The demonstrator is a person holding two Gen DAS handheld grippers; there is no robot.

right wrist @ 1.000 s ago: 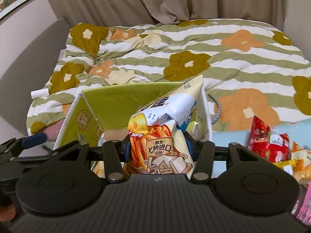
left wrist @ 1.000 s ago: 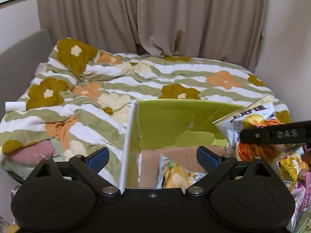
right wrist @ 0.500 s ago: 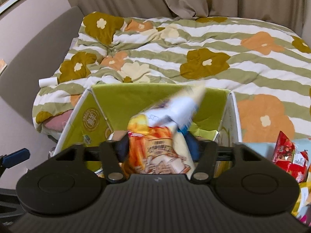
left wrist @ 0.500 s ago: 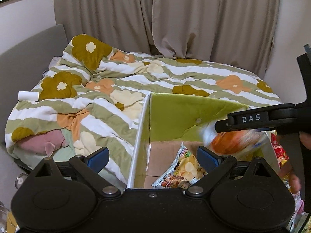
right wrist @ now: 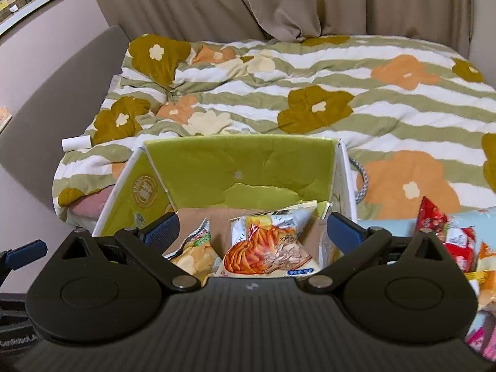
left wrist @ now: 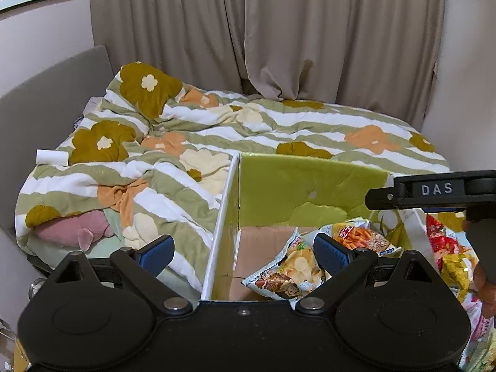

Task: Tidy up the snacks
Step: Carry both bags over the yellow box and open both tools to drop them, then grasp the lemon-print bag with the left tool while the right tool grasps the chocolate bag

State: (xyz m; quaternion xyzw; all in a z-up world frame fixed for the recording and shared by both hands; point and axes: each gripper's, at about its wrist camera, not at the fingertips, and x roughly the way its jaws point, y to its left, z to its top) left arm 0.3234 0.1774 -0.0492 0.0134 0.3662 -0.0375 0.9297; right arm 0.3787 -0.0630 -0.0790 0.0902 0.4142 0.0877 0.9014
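An open box [right wrist: 235, 170] with green inner walls stands at the foot of the bed. On its cardboard floor lie a yellow chip bag [right wrist: 195, 254] and an orange stick-snack bag [right wrist: 269, 248]. My right gripper [right wrist: 252, 230] hangs above the box, open, with the stick-snack bag lying loose below its fingers. In the left wrist view my left gripper [left wrist: 245, 251] is open and holds nothing, over the left wall of the box [left wrist: 303, 192]. The chip bag [left wrist: 291, 269] and stick-snack bag [left wrist: 359, 238] lie beyond it. A finger of my right gripper [left wrist: 434, 190] crosses the right edge.
Loose snack packets [right wrist: 449, 241] lie piled on a light blue surface right of the box. A floral duvet [right wrist: 310, 77] covers the bed behind. A white roll [left wrist: 51, 156] and a pink plush [left wrist: 74, 232] lie at its left edge. Curtains hang behind.
My right gripper opened and let go of the stick-snack bag, which dropped onto the box floor beside the chip bag. The left gripper stayed open and drew slightly back and up.
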